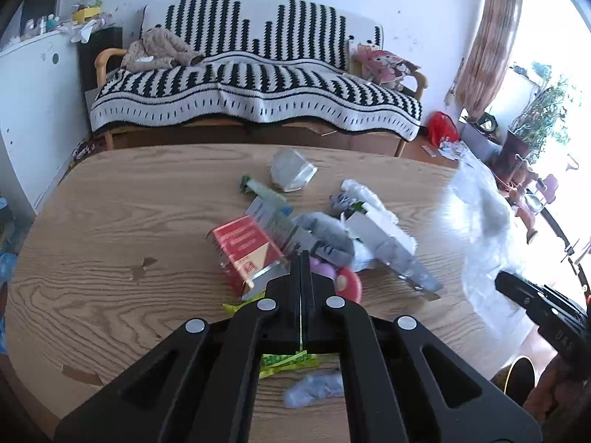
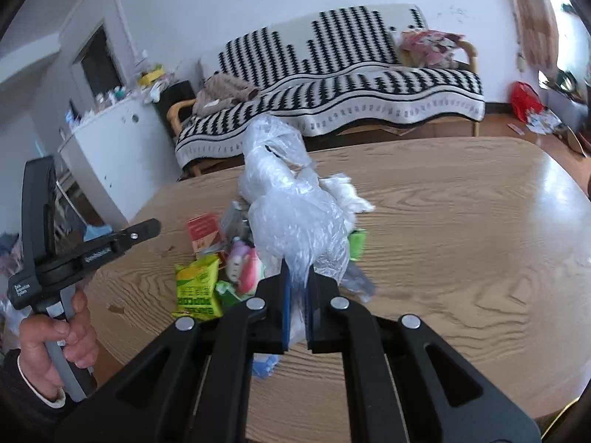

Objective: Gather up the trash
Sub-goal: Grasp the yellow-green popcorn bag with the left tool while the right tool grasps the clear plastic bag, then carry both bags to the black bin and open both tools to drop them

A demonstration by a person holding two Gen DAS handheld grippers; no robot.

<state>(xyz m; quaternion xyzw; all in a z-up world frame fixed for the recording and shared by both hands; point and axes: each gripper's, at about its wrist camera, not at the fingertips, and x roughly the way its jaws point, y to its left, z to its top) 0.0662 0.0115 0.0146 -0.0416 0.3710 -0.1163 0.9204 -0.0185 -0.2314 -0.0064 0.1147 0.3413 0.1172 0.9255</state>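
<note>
Trash lies in a loose heap near the middle of the wooden counter (image 1: 110, 203). Going left to right in the left wrist view: a red carton (image 1: 245, 245) lies on its side at the heap's left edge, a clear plastic cup (image 1: 291, 170) lies tipped over at the far side, a grey wad (image 1: 328, 234) sits in the centre, and a white box (image 1: 380, 232) lies to the right. Nearest the camera, a yellow-green wrapper (image 1: 284, 361) and a bluish scrap (image 1: 314, 389) lie under the left tongs (image 1: 304, 277), whose black fingers are pressed together with only a hairline slit between them; whether anything is pinched there cannot be told. Further right, the right tongs (image 2: 297, 288) are closed around the neck of a crumpled clear plastic bag (image 2: 291, 199), held up above the heap. A sofa (image 1: 258, 85) with a black-and-white throw stands beyond the counter's far edge.
</note>
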